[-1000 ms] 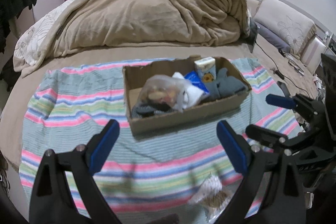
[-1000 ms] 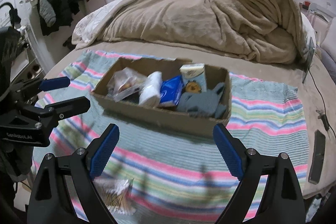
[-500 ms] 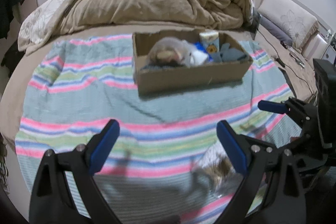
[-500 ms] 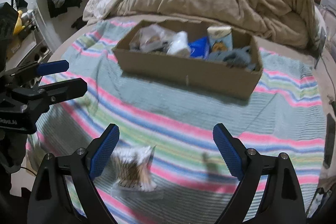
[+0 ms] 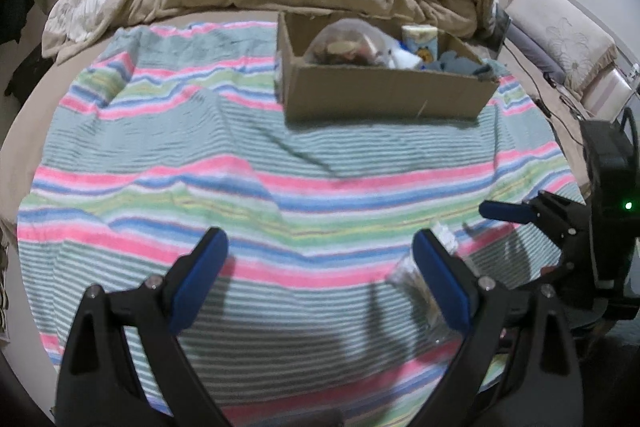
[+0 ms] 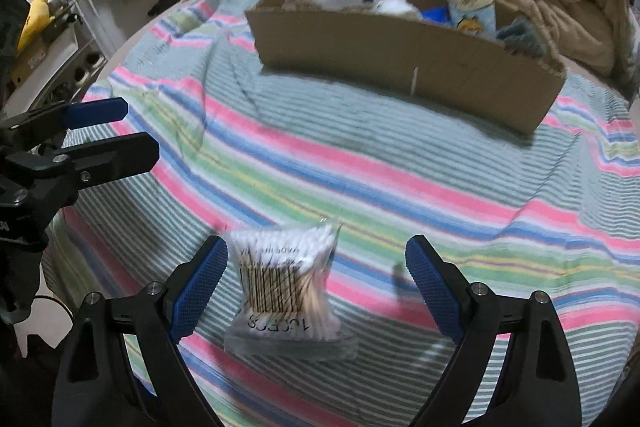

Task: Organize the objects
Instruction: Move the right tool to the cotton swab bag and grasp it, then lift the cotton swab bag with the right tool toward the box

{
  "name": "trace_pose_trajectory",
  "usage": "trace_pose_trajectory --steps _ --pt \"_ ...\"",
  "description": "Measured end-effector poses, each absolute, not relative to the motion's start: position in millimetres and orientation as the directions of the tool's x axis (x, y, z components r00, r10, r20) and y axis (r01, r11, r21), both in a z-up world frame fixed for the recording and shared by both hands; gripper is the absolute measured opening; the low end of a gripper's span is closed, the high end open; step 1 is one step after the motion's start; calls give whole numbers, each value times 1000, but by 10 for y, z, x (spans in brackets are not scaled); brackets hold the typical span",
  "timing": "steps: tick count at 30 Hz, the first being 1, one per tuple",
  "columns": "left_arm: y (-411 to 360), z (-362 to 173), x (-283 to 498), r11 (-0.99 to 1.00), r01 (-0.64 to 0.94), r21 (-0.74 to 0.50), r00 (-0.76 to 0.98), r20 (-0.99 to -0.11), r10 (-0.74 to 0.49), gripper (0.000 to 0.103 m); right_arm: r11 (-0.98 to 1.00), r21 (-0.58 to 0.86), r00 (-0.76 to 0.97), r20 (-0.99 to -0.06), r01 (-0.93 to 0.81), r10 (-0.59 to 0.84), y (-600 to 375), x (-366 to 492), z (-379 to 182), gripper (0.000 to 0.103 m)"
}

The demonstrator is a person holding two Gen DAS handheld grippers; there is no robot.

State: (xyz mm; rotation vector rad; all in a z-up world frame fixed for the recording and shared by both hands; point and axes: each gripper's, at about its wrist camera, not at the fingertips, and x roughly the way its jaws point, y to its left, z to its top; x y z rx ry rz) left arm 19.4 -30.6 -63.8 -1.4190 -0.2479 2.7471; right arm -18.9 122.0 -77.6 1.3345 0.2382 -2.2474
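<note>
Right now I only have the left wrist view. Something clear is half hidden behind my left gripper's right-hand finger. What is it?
Observer: A clear bag of cotton swabs, lying on the striped blanket.
Operator: Is the right gripper on it?
Observer: Not closed on it. The right gripper has its jaws wide open, with the bag between them, nearer the left-hand finger.
Operator: Which way does it lie?
Observer: The sticks run toward the cardboard box, and the printed end is nearest the gripper.
</note>
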Motion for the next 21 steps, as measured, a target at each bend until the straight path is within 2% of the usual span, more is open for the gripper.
trace_pose_trajectory --steps 9,11,13,14,15,21 --pt "-383 -725 235 -983 57 -176 -569 -815 113 95 -835 93 -319 -896 543 -307 1058 -175 -987 89" --pt "-385 -717 221 -983 54 -175 -568 -815 114 95 -833 89 -312 -901 546 -301 1039 -186 -1015 76" --pt "-380 -694 206 -984 49 -171 -571 -813 113 95 -831 101 -306 -900 547 -311 1043 -198 -1020 68" --pt "-380 -679 193 -984 49 -171 -574 -811 112 95 -829 104 -305 -899 549 -315 1046 -199 -1013 58" --pt "-376 -671 184 -984 49 -172 -575 -810 113 95 -826 105 -307 -896 554 -320 1049 -196 -992 53" --pt "-317 -586 112 -986 35 -162 -587 -802 111 95 -828 99 -336 -882 552 -329 1140 -225 -853 45"
